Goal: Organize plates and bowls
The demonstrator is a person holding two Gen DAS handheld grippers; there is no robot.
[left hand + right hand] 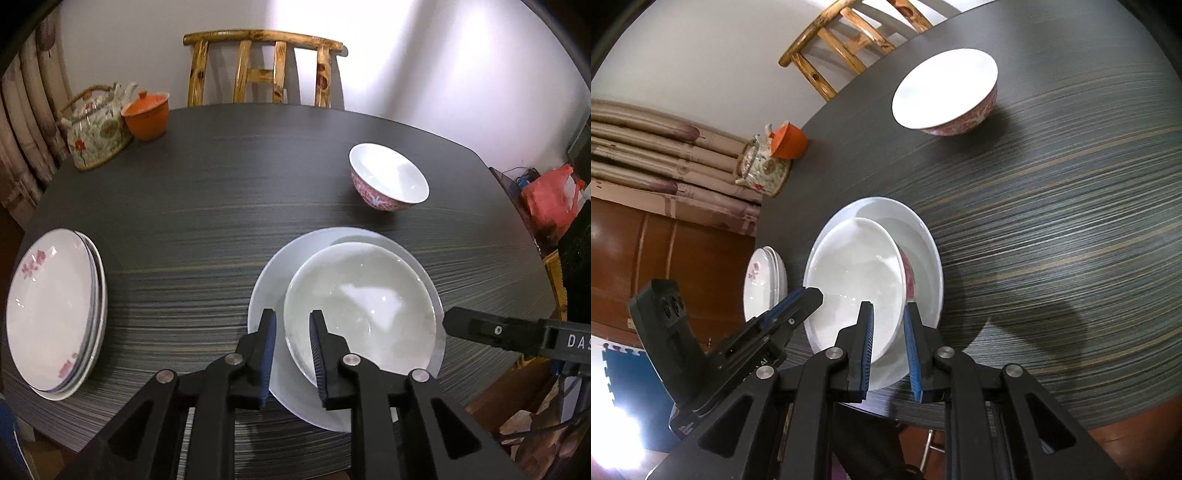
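Two grippers work at the near edge of the dark striped table [221, 192]. The left gripper [293, 332] has its jaws parted astride the near rim of a white bowl [362, 306], one pad outside and one inside; whether the pads press the rim cannot be told. The right gripper [889, 332] straddles the same bowl's [857, 273] opposite rim, jaws likewise spread with a gap showing beside the pads, so a grip cannot be confirmed there either. The bowl sits tilted in a larger white plate [269, 280] at the table's near edge.

Only the right wrist view reveals the bowl's pink patterned outer wall, pressed close to the plate's [923, 236] inner slope; from the left wrist it looks plain white. Each view catches the other gripper at its side.

At the table's left edge lies a stack of floral plates [51, 306], well apart from the bowl. Toward the far right stands a second pink-patterned bowl [388, 177], upright and alone. At the far left corner a flowered teapot [96, 136] touches an orange lidded cup [146, 114]. Beyond the far edge stands a wooden chair [258, 66]. The left view alone shows a red bag [550, 199] off the right edge.
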